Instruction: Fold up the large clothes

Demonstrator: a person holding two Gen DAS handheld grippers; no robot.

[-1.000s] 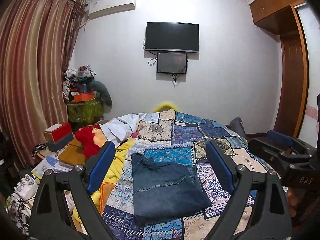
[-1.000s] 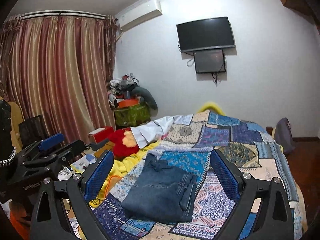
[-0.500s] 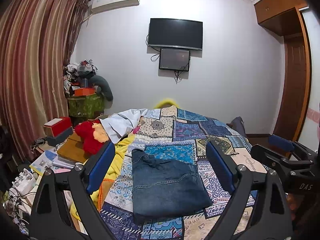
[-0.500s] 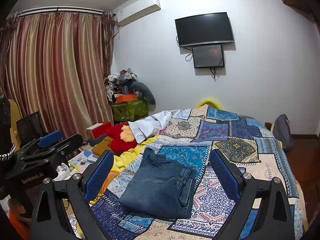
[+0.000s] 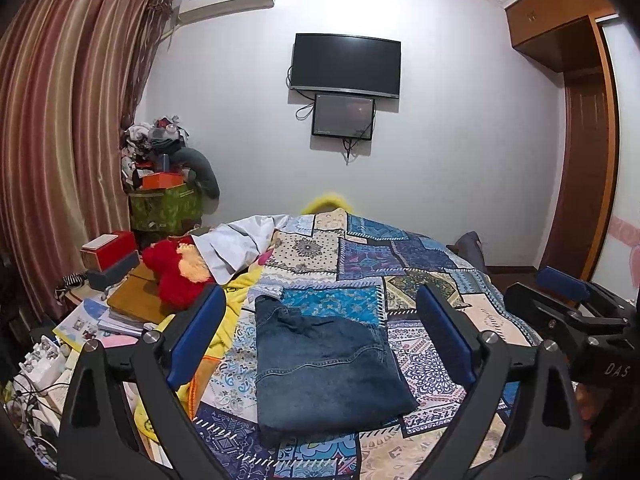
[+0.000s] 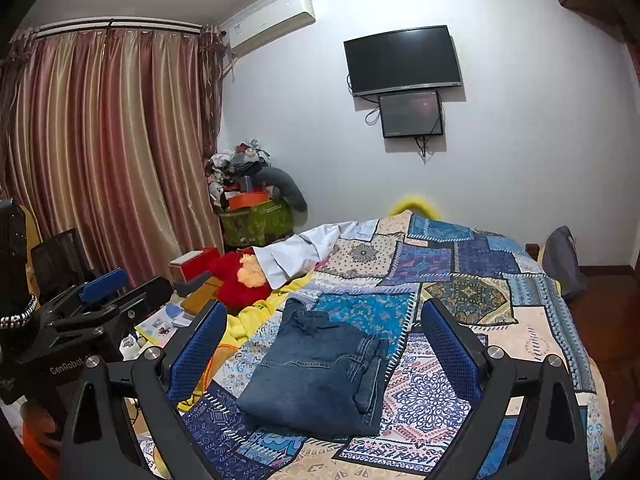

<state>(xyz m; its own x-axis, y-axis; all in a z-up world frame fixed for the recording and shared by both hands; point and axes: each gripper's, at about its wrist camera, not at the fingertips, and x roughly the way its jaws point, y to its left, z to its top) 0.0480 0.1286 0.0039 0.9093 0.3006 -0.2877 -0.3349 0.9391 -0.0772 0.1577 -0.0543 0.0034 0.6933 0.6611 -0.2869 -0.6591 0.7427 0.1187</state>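
A pair of dark blue jeans [image 5: 324,368] lies folded into a flat rectangle on the patchwork bedspread [image 5: 400,264], near the bed's front edge. In the right wrist view the jeans [image 6: 320,372] show stacked folded layers on their right side. My left gripper [image 5: 320,336] hangs open above and in front of the jeans, holding nothing. My right gripper [image 6: 324,344] is open too, raised off the jeans with nothing between its fingers. Each gripper shows in the other's view: the right gripper [image 5: 576,300] at the right edge, the left gripper [image 6: 104,292] at the left.
A white garment [image 5: 236,244], a red plush toy [image 5: 172,276] and a yellow blanket [image 5: 236,292] lie at the bed's left side. Books and boxes [image 5: 116,276] crowd the floor left of the bed. Curtains [image 6: 100,152] hang left, a wardrobe [image 5: 584,128] stands right.
Both grippers have drifted slightly up and back from the bed. The folded jeans have not moved, and both grippers stay open.
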